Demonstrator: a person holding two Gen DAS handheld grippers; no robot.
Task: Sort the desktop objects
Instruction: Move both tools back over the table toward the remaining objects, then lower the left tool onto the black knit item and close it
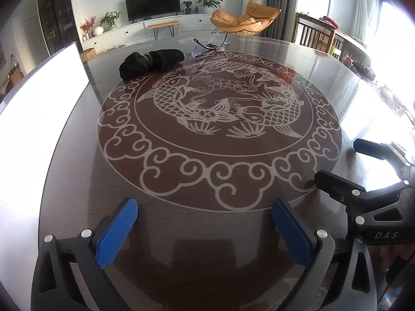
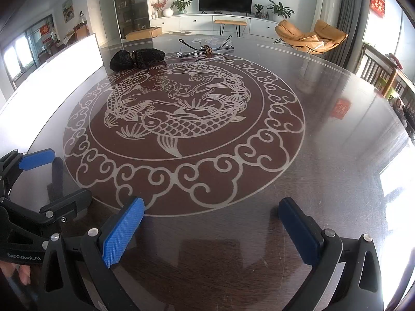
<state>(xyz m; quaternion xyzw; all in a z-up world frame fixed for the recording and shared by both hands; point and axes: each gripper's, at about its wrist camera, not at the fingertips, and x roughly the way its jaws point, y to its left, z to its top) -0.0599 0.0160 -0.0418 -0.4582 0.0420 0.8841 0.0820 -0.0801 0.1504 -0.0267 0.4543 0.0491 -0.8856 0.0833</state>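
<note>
Left wrist view: left tool and right tool spread wide, holding nothing.

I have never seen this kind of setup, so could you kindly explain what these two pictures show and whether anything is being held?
A person holds two hand-held grippers, each with a fisheye camera looking along its blue-padded jaws. One picture is from the left gripper, the other from the right gripper; each also catches the other at its edge. Both have their jaws apart and hold nothing. They hover over a round table with a fish pattern. At its far side lie a black cloth bundle and a clear-framed pair of glasses, while a white board stands on the left.
</note>
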